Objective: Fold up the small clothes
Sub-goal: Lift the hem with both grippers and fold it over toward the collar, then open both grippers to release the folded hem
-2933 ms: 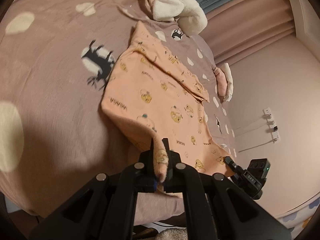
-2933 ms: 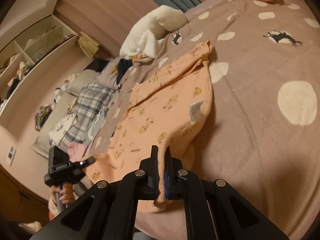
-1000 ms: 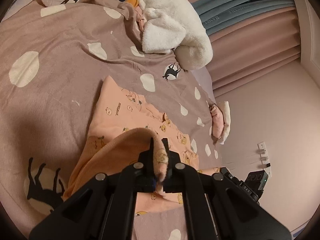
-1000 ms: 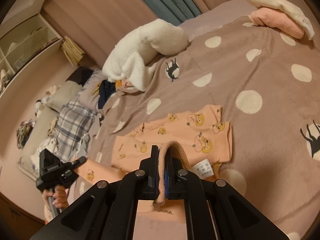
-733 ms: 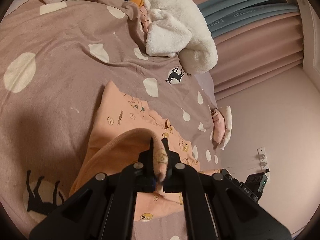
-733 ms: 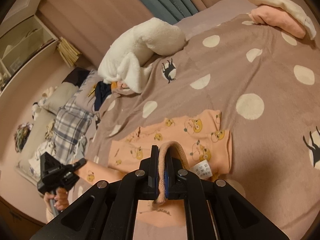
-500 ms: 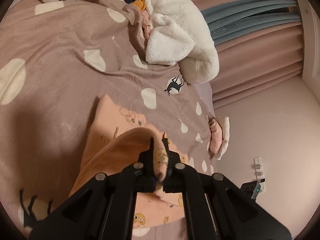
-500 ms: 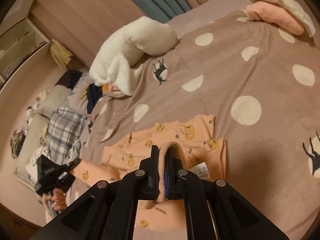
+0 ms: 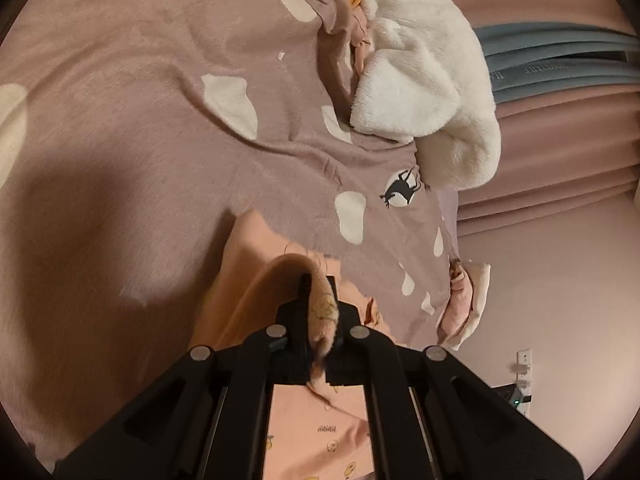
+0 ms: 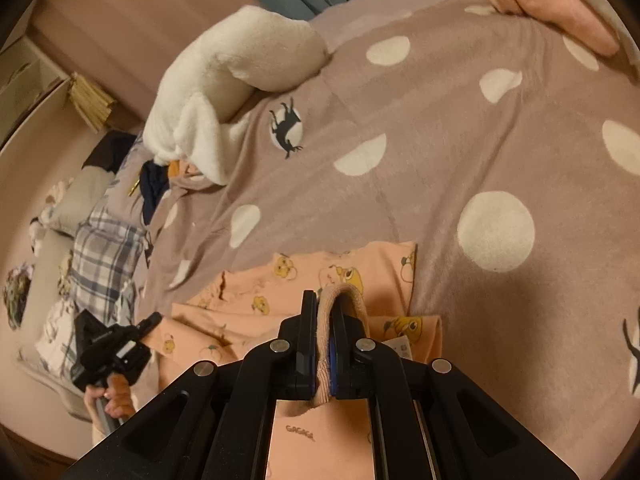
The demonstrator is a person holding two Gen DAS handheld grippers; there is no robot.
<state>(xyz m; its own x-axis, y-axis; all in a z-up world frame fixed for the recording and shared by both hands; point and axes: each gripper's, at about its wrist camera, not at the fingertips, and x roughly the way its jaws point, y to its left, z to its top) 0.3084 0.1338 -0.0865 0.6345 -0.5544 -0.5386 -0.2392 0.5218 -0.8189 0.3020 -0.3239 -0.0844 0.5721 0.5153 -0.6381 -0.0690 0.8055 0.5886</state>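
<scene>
A small peach garment with cartoon prints (image 10: 320,280) lies on a brown polka-dot bedspread (image 10: 460,140). My right gripper (image 10: 322,312) is shut on one edge of it, and the cloth loops up over the fingers. My left gripper (image 9: 318,296) is shut on another edge of the same garment (image 9: 256,272), which is folded over on itself below it. The left gripper also shows in the right wrist view (image 10: 116,344), low at the left, held in a hand.
A white fluffy blanket (image 9: 424,76) is heaped at the far side of the bed (image 9: 120,100). A folded pink and cream item (image 10: 560,8) lies at the far right corner. Plaid cloth and other clothes (image 10: 104,256) lie at the left. Curtains (image 9: 560,100) hang behind.
Both grippers have carried the held edge of the garment forward across the bed, folding it over itself. The white blanket now looks nearer in both views.
</scene>
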